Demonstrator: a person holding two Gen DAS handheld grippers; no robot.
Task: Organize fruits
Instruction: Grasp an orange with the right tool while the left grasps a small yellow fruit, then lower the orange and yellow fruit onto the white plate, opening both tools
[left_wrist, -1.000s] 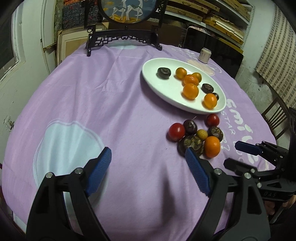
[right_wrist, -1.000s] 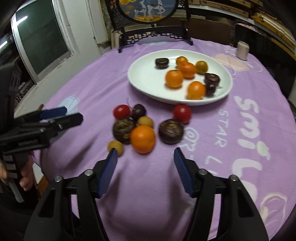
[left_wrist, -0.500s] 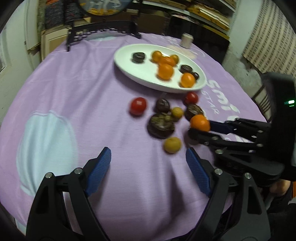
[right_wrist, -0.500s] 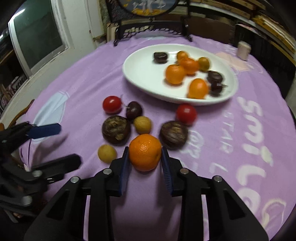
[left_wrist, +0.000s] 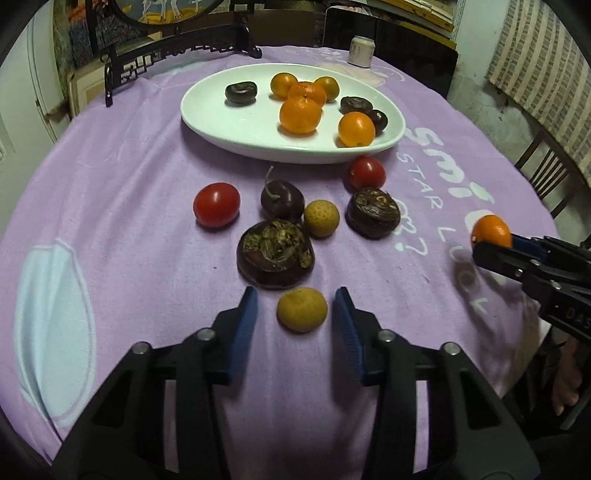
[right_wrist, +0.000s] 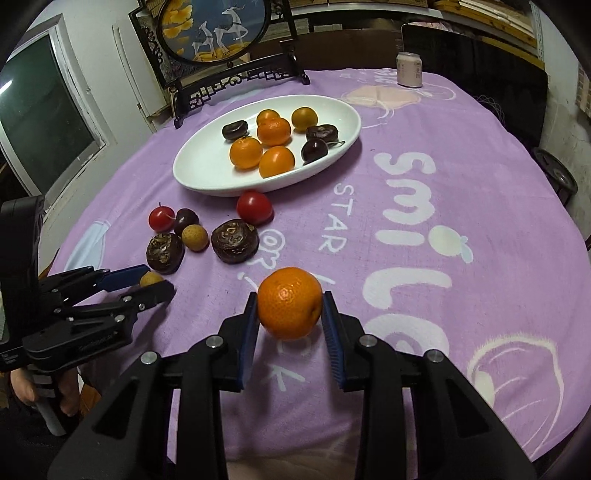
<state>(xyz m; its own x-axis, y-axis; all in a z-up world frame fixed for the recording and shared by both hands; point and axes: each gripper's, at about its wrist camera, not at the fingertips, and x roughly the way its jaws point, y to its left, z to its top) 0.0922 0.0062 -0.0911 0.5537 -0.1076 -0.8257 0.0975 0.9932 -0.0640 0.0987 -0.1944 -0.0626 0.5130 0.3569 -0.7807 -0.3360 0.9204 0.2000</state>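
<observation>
Roughly halfway, by the look of it: the white plate (left_wrist: 236, 136) at the far side of the tabletop (left_wrist: 122, 177) already holds eight fruits, four or five orange ones bunched in the middle and three dark ones at its edges.

Still loose on the purple cloth, just in front of the plate, are two red tomatoes (left_wrist: 217, 204), a dark plum (left_wrist: 282, 199) with its stem, two dark wrinkled fruits (left_wrist: 275, 253) and a small yellow fruit (left_wrist: 321, 218) between them. A second small yellow fruit (left_wrist: 302, 309) lies nearest the left wrist camera, between the blue pads of the left hand-held gripper (left_wrist: 295, 325). Its jaws are closing on that fruit, but a thin gap shows on each side, so the pads do not press it yet.

The right hand-held gripper (right_wrist: 290, 314) is clamped on an orange (right_wrist: 290, 302), both pads tight against its sides. In the left wrist view the orange sits clear of the cloth, off to the right of the loose group and well apart from the plate.

So I judge one fruit is in transit and one is about to be picked, which leaves six on the cloth with no grip on them. If the plate is the goal, there is bare room on its near left part for more.
</observation>
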